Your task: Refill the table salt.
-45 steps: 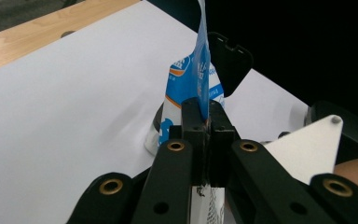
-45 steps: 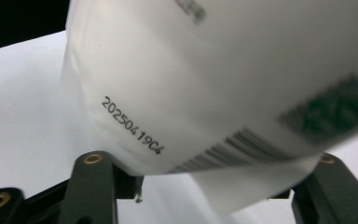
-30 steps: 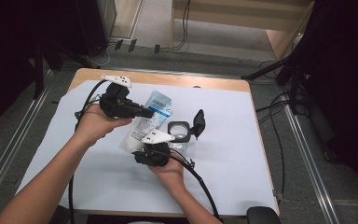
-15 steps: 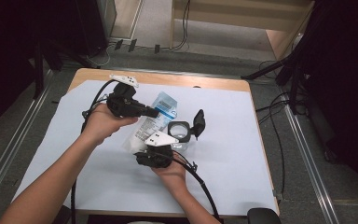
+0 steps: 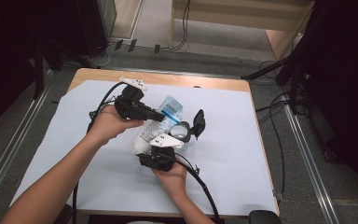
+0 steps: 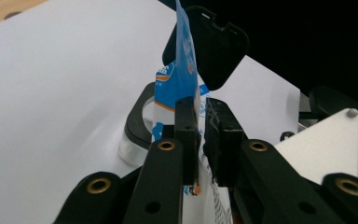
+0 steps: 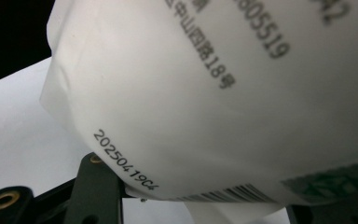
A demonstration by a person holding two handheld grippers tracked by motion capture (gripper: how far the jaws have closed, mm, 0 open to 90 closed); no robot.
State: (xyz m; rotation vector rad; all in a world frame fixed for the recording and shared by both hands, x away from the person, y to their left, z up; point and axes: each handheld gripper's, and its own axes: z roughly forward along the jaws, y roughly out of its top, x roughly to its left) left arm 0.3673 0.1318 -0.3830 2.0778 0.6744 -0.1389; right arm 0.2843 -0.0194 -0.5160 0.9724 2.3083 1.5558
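A white pouch (image 5: pixel 169 112) with a blue top is held up between both hands over the table. My left gripper (image 5: pixel 161 116) reaches in from the left at the pouch's blue top edge (image 6: pixel 182 70). Its jaws (image 6: pixel 201 135) have just been opening: a narrow gap shows, with the film against one pad (image 6: pixel 186 130). My right gripper (image 5: pixel 154 145) is shut on the pouch's lower end and has just been closing a little. The bulging pouch (image 7: pixel 214 93) sits between its jaws (image 7: pixel 214 207). A clear container (image 5: pixel 182 131) with a black rim stands just behind the pouch.
The container's black lid (image 5: pixel 198 123) stands flipped open to the right (image 6: pixel 214 46). A white sheet (image 5: pixel 65 140) covers the wooden table. Cables (image 5: pixel 200 186) trail from both grippers toward the near edge. Dark stands and floor cables surround the table.
The left hand has shifted a little to the right with the pouch's top, toward the container. The right hand has kept its place.
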